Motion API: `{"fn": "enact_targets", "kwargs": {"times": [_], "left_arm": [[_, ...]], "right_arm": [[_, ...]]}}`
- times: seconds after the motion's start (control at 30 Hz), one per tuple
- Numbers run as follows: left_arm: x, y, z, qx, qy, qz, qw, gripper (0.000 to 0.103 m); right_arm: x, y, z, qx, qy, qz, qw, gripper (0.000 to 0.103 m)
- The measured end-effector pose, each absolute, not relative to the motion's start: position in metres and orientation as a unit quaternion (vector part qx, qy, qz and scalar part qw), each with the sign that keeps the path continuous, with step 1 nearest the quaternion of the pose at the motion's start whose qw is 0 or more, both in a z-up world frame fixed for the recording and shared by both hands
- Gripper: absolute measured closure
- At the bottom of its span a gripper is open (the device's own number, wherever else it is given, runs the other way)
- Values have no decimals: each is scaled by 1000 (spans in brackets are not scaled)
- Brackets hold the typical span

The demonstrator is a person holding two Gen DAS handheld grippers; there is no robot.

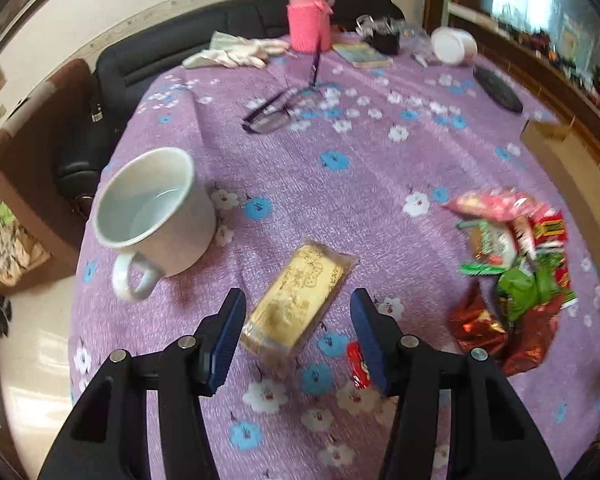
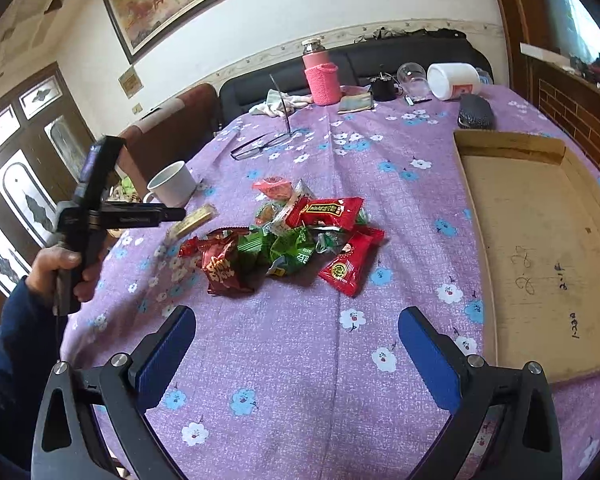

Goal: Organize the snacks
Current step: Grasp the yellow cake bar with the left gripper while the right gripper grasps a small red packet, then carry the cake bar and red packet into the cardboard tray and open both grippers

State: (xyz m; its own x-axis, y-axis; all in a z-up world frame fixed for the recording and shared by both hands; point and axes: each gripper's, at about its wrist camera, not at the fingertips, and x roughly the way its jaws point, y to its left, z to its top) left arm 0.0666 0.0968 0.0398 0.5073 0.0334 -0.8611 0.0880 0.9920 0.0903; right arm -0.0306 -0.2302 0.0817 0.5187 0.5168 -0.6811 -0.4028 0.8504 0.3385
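Observation:
A yellow wrapped snack bar (image 1: 300,296) sits tilted between the blue pads of my left gripper (image 1: 299,294), raised off the purple flowered cloth, with its shadow beneath it. The right wrist view shows that bar (image 2: 194,218) hanging at the tip of the left gripper (image 2: 180,216), which a hand holds. A pile of red and green snack packets (image 2: 296,236) lies mid-table, right of the left gripper (image 1: 512,264). My right gripper (image 2: 296,320) hovers open and empty, nearer than the pile. A small red packet (image 1: 358,364) lies by the left gripper's right finger.
A shallow cardboard tray (image 2: 540,240) lies along the table's right side. A white mug (image 1: 156,208) stands left of the bar. Farther back are spectacles (image 1: 276,112), a pink-sleeved bottle (image 1: 308,20), a tipped white tub (image 2: 456,80) and a dark case (image 2: 474,114).

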Motion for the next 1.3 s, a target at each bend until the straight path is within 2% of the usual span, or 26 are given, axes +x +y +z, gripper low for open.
{"fn": "enact_targets", "kwargs": {"times": [0.27,0.3,0.33,0.4,0.47,0.73,0.87,0.97,1.03,1.07,1.1,1.13,1.2,1.23,1.3], "left_arm": [[87,94,18,94,511,-10,854,51],[87,94,16,89,511,-14,855,57],[85,93,15,85,508,-16,857,58],[78,92,16,82,497,-14,864,68],[70,93,17,71,493,-10,867,71],[13,87,19,38,486,-23,873,71],[8,87,19,43,487,-13,872,71],[18,88,15,49,489,2,871,60],[23,86,13,49,486,-5,873,60],[24,87,14,44,484,-8,874,67],[24,90,13,29,483,-12,875,70],[24,92,13,20,481,-12,876,70],[19,95,14,11,476,-2,879,70],[14,98,15,0,473,-1,881,70],[2,108,18,-28,466,4,885,70]], "right_arm": [[-34,-224,82,57,421,277,862,0],[-35,-223,82,55,423,278,861,0],[-35,-223,82,55,424,280,859,0],[-34,-221,82,53,427,281,858,0],[-32,-220,80,53,433,283,854,0],[-26,-203,78,30,444,300,844,0],[-24,-185,80,14,449,317,835,0],[-25,-169,84,1,447,332,831,0],[-28,-158,88,-3,439,357,824,1],[-31,-154,91,-4,432,368,824,3],[-33,-150,94,-11,424,376,824,15],[-34,-143,96,-25,420,386,821,41],[-32,-125,99,-65,425,409,805,63],[-30,-120,100,-72,426,409,804,68],[-25,-107,103,-96,422,422,796,68]]}}
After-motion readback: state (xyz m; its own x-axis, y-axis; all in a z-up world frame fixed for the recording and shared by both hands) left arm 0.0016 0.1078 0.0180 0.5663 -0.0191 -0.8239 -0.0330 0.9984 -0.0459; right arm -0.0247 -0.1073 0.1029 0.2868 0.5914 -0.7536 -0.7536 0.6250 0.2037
